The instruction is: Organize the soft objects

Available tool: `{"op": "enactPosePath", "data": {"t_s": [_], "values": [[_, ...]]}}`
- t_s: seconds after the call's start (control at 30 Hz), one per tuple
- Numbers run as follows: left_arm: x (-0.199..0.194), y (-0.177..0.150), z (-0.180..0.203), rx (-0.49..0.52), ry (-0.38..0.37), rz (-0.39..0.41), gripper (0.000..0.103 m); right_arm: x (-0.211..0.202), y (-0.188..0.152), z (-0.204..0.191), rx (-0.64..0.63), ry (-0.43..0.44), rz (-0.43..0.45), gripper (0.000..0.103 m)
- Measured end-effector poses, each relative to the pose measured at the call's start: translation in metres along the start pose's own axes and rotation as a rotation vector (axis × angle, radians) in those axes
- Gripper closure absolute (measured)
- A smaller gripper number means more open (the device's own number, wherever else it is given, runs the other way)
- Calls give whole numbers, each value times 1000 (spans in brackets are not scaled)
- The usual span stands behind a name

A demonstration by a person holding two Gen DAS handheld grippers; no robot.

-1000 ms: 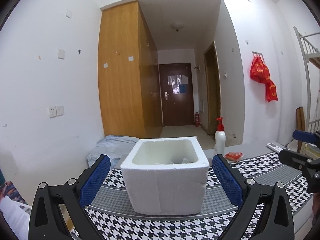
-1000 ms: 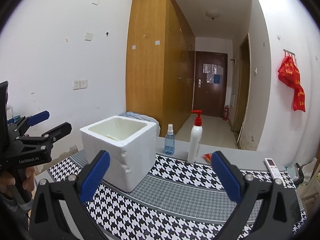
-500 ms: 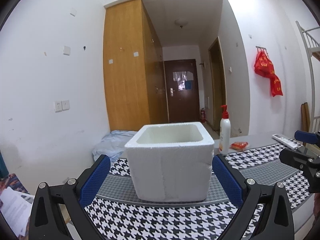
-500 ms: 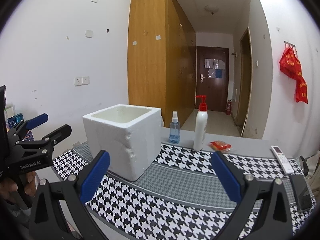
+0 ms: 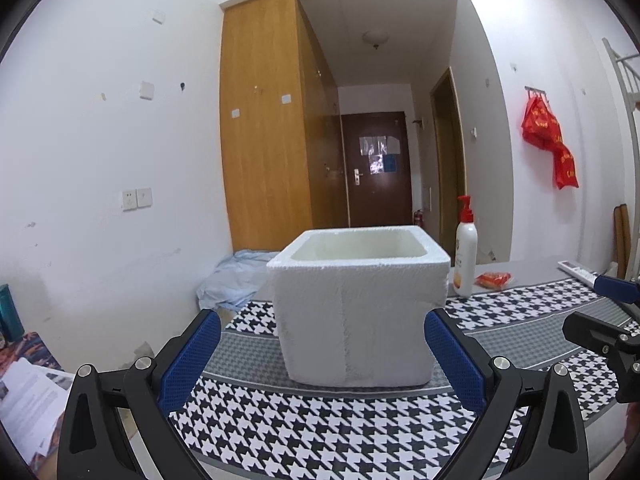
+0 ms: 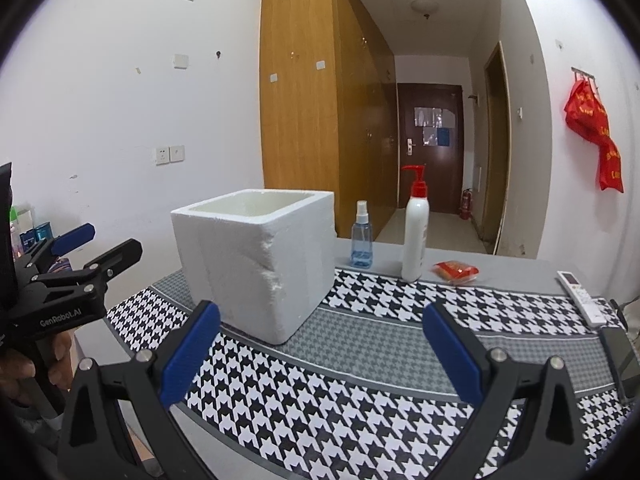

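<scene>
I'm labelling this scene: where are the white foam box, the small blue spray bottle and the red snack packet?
white foam box [image 6: 256, 264], right wrist view, near side wall
small blue spray bottle [image 6: 361, 246], right wrist view, clear body
red snack packet [image 6: 456, 270], right wrist view, packet's middle

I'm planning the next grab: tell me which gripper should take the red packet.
Right. The red packet lies on the right side of the table, beyond the open right gripper, unobstructed. The left gripper, also open, faces the foam box.

Left gripper [image 5: 322, 354] level, jaws spread wide and empty; right gripper [image 6: 320, 346] likewise, jaws wide, nothing held.
</scene>
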State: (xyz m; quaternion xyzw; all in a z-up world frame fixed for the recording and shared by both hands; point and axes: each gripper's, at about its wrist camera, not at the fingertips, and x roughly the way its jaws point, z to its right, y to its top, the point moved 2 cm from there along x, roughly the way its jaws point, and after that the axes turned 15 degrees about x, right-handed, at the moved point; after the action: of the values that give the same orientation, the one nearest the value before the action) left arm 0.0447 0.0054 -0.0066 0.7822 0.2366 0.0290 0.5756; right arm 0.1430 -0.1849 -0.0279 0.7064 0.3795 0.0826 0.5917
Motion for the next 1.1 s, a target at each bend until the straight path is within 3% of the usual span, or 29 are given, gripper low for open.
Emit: {"op": "enactPosePath", "data": {"t_s": [0.3,1.1], "values": [[2,-11,-6,-12,39,-41,1,5,-6,-11,-17,39,-13,1],[-7,-16,-2,-14,-35,-11,1,7,-7,-10,-40,5,-13,1]]}}
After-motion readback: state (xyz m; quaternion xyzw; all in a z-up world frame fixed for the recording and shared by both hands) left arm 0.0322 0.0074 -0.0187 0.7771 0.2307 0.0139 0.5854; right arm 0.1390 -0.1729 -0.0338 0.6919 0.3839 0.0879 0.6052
